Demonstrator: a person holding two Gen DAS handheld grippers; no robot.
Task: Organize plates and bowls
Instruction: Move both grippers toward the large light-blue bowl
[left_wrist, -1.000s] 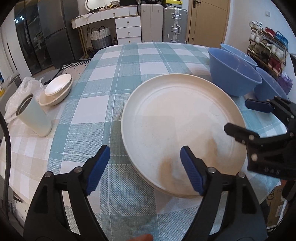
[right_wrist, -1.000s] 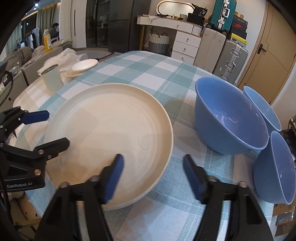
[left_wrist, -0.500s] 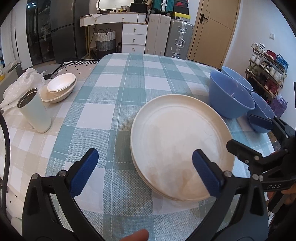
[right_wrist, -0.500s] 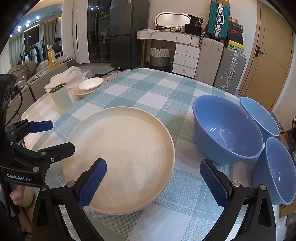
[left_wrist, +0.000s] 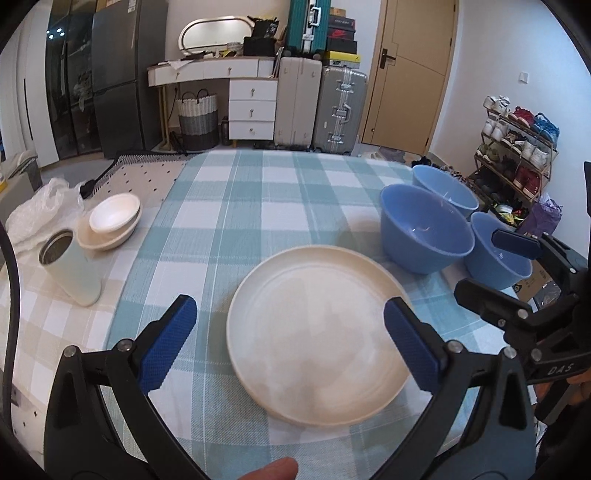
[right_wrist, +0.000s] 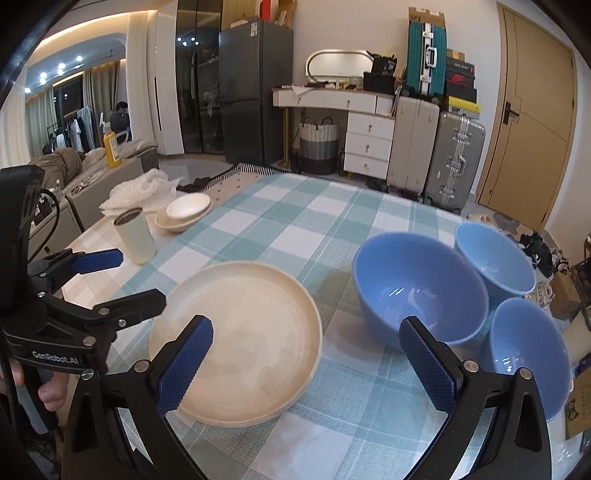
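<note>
A stack of cream plates lies on the checked tablecloth near the front edge. Three blue bowls stand to its right: a large one, one behind it and one at the table's edge. My left gripper is open and empty, raised above the plates. My right gripper is open and empty, raised between plates and bowls. It also shows in the left wrist view; the left gripper shows in the right wrist view.
At the table's left stand a pale cup, small white bowls stacked on a cream dish and a crumpled plastic bag. Suitcases, drawers and a shoe rack lie beyond the table.
Both grippers have opened wide and pulled up and back from the plate stack. The plates stay on the table.
</note>
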